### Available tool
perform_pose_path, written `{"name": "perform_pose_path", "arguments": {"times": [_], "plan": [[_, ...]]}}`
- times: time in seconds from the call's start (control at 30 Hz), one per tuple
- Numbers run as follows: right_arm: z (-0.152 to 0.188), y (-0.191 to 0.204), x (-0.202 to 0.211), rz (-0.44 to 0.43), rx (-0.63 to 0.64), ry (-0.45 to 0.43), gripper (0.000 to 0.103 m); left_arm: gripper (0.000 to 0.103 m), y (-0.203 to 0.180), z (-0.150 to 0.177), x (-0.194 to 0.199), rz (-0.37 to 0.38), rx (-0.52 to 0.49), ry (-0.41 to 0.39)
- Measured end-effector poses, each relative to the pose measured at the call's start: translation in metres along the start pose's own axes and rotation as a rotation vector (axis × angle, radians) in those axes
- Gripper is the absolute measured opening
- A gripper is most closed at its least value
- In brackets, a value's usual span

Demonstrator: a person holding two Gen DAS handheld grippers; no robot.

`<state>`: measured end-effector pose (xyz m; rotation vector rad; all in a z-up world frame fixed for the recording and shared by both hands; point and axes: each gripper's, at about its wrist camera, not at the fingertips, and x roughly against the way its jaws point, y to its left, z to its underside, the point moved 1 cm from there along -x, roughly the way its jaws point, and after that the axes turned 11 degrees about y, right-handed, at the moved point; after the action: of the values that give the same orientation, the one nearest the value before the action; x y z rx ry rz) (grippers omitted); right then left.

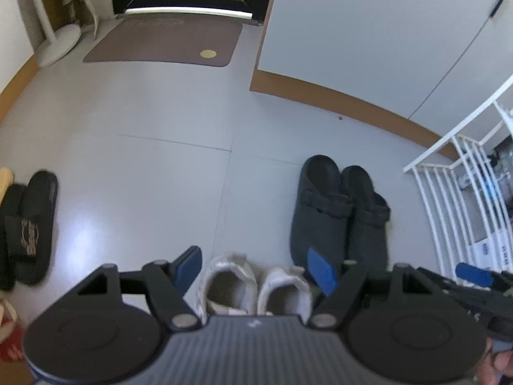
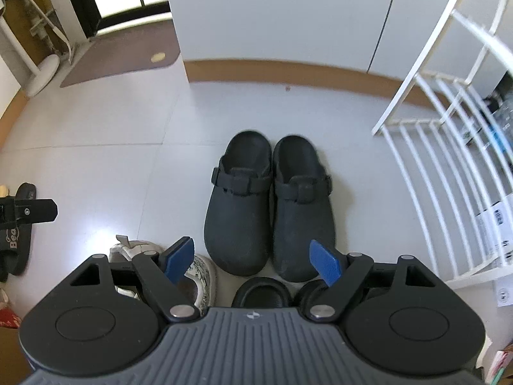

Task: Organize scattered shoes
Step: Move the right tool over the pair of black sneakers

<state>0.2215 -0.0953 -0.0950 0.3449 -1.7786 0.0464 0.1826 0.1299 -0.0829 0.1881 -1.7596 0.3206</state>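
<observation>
A pair of dark clogs (image 2: 269, 205) stands side by side on the pale floor, toes toward me; the same clogs (image 1: 340, 215) sit right of centre in the left wrist view. Two white sneakers (image 1: 256, 288) stand together just beyond my left gripper (image 1: 256, 266), which hangs open above them with nothing between its blue pads. My right gripper (image 2: 253, 261) is open and empty over the clogs' near ends. Below it show the rims of another black pair (image 2: 261, 293) and one white sneaker (image 2: 195, 272). Black slides (image 1: 30, 227) lie at far left.
A white slatted rack (image 2: 449, 166) stands on the right with boxes behind it. A brown doormat (image 1: 166, 40) lies before the glass door, a white fan base (image 1: 56, 43) to its left. A white wall with brown skirting (image 1: 336, 96) runs behind the clogs.
</observation>
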Motion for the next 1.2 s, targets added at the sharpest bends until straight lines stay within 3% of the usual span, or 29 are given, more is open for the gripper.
{"name": "perform_pose_path", "arguments": {"times": [0.27, 0.57, 0.67, 0.9, 1.2], "plan": [[0.035, 0.002, 0.049, 0.042, 0.07, -0.061, 0.084, 0.076, 0.014, 0.035, 0.032, 0.041, -0.004, 0.026], [0.072, -0.038, 0.087, 0.012, -0.032, -0.085, 0.084, 0.076, 0.016, 0.073, 0.075, 0.082, -0.145, -0.029], [0.078, -0.052, 0.108, 0.054, -0.072, -0.11, 0.084, 0.076, 0.019, 0.082, 0.088, 0.124, -0.171, -0.049], [0.082, -0.067, 0.163, 0.118, -0.112, -0.179, 0.084, 0.076, 0.039, 0.093, 0.107, 0.21, -0.119, -0.065], [0.094, -0.084, 0.176, 0.143, -0.094, -0.188, 0.084, 0.076, 0.031, 0.092, 0.102, 0.185, -0.107, -0.054]]}}
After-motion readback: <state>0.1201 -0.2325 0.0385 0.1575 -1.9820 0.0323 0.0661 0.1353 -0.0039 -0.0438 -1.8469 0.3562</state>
